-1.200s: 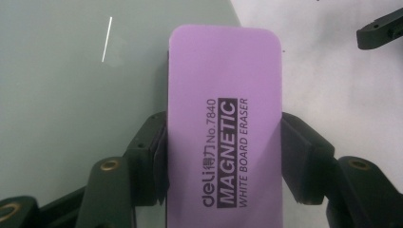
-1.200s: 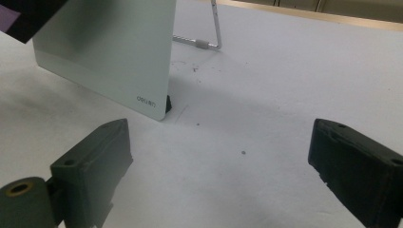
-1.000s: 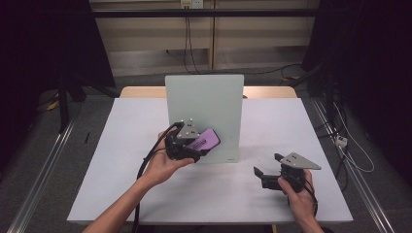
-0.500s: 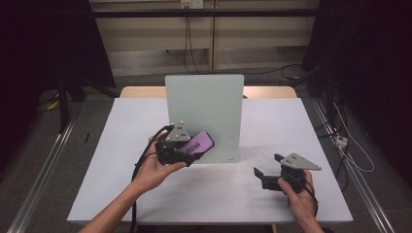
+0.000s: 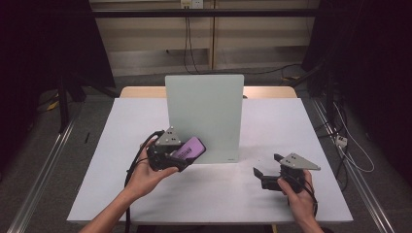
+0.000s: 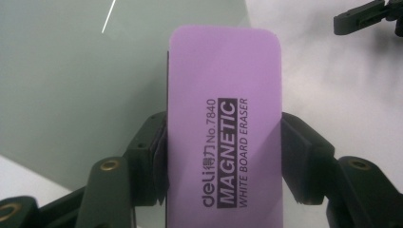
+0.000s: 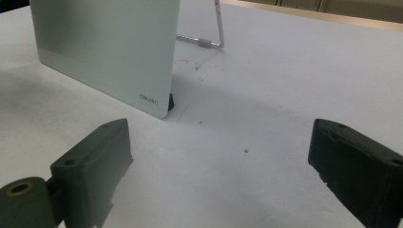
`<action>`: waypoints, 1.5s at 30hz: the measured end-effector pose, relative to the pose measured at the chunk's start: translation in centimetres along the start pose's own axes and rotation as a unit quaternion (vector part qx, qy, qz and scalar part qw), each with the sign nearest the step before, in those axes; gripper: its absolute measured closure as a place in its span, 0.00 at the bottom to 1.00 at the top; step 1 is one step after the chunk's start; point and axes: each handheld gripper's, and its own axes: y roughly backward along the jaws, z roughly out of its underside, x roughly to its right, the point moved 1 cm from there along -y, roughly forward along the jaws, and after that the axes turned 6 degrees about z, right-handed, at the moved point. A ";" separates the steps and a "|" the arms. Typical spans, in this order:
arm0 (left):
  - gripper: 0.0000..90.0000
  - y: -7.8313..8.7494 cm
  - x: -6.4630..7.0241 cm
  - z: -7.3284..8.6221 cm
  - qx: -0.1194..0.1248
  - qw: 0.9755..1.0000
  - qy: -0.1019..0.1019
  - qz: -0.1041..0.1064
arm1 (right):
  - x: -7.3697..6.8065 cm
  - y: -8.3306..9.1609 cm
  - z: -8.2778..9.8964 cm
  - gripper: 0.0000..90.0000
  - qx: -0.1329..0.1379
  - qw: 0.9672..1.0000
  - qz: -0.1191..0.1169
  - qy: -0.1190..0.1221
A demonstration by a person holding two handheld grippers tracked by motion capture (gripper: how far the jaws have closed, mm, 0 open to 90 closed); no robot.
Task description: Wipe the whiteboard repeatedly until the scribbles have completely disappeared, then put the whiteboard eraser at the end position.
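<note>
A purple whiteboard eraser (image 5: 191,147) with black print is clamped between the jaws of my left gripper (image 5: 182,157), which is shut on its long sides. In the left gripper view the eraser (image 6: 223,128) stands upright between the pads (image 6: 299,161), in front of the pale green whiteboard (image 6: 81,71). That whiteboard (image 5: 204,111) stands upright mid-table, and the eraser hangs just by its lower left corner. My right gripper (image 5: 266,165) rests low at the front right, open with nothing between its fingers (image 7: 95,156).
The white table (image 5: 121,121) has bare surface to the left and right of the board. A metal stand leg (image 7: 216,28) props the whiteboard (image 7: 109,47) from behind. Dark floor, rails and cables surround the table. The right gripper (image 6: 366,16) sits far off in the left gripper view.
My left hand has carried the eraser leftward and a little toward the table's front, off the board's face to its lower left corner. The right gripper has stayed put.
</note>
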 end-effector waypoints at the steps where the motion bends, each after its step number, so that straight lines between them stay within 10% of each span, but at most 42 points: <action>1: 0.45 0.0 0.0 0.2 0.002 1.000 0.005 -0.001 | 0.0 0.0 0.0 0.08 0.001 1.000 -0.001 0.000; 27: 0.45 -0.4 0.9 1.0 -0.054 0.998 -0.007 0.039 | 0.1 -0.2 0.0 0.08 -0.001 1.000 -0.005 0.000; 45: 0.45 -3.7 2.8 1.1 -0.108 0.991 -0.024 0.074 | 0.2 -0.5 -0.1 0.08 0.003 1.000 -0.013 -0.001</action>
